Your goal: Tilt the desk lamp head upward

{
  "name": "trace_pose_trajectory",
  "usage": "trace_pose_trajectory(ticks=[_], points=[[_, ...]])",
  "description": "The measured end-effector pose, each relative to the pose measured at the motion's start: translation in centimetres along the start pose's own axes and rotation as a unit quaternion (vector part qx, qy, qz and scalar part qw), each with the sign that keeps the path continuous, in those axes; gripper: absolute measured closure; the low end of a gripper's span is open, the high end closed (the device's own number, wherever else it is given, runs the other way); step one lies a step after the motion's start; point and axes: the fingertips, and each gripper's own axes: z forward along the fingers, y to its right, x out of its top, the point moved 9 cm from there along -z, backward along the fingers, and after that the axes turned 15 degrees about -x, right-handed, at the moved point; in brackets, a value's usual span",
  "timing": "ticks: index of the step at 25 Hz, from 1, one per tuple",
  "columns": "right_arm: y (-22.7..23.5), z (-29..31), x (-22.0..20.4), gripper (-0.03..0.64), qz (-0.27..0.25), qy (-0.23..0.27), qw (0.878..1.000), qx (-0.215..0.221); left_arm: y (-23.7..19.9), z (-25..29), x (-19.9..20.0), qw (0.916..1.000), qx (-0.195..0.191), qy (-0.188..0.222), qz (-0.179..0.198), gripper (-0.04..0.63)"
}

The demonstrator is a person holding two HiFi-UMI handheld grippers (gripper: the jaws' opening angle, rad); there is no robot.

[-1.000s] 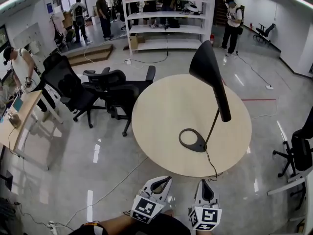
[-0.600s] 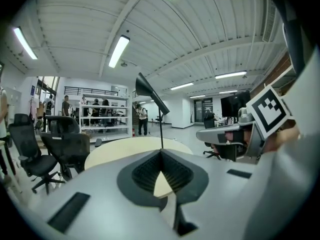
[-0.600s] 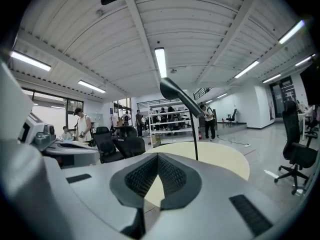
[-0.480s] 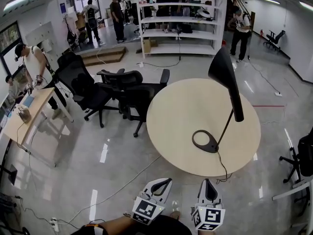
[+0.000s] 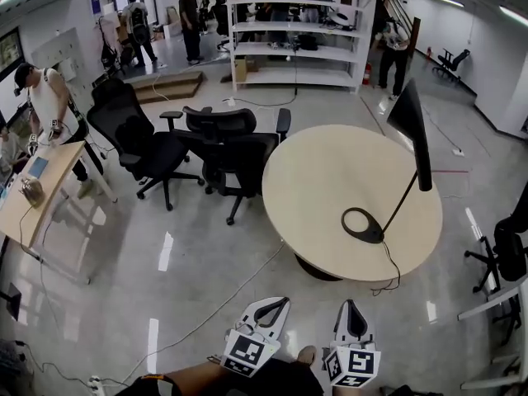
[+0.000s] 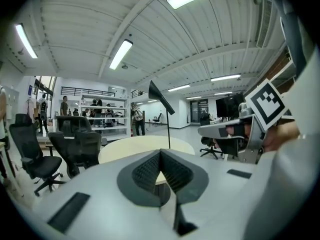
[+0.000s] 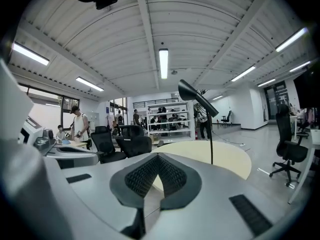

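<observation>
The black desk lamp stands on the right part of the round beige table [image 5: 318, 180]. Its oval base [image 5: 364, 225] lies near the table's near edge, and a thin stem rises to the long cone head [image 5: 410, 120], which slopes down. In the left gripper view the lamp head [image 6: 161, 98] is far ahead, as is the lamp head [image 7: 197, 98] in the right gripper view. Both grippers are low at the picture's bottom, well short of the table. My left gripper [image 5: 275, 304] is shut and empty. My right gripper [image 5: 350, 307] is shut and empty too.
Black office chairs [image 5: 235, 151] [image 5: 132, 139] crowd the table's left side, and another chair [image 5: 505, 254] stands at the right. A cable [image 5: 206, 316] runs over the glossy floor towards the table. A wooden desk [image 5: 33, 200] is at the left; shelves [image 5: 293, 27] and several people are at the back.
The table and lamp have slid to the right in the head view and look a little farther off. Both grippers keep their place at the bottom and stay shut.
</observation>
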Motion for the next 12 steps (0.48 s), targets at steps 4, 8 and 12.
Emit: trace_pose_trajectory(ticks=[4, 8, 12], points=[[-3.8, -3.1, -1.1, 0.607, 0.004, -0.009, 0.999, -0.035, -1.2, -4.1, -1.4, 0.9996, -0.029, 0.000, 0.003, 0.548], [-6.3, -5.7, -1.6, 0.606, -0.002, -0.013, 0.998, -0.058, -1.7, -6.7, -2.5, 0.9987, -0.050, 0.003, 0.002, 0.548], [-7.7, -8.2, -1.6, 0.607, -0.009, -0.012, 0.998, -0.064, -0.7, -8.7, -2.2, 0.9980, -0.060, 0.019, 0.010, 0.548]])
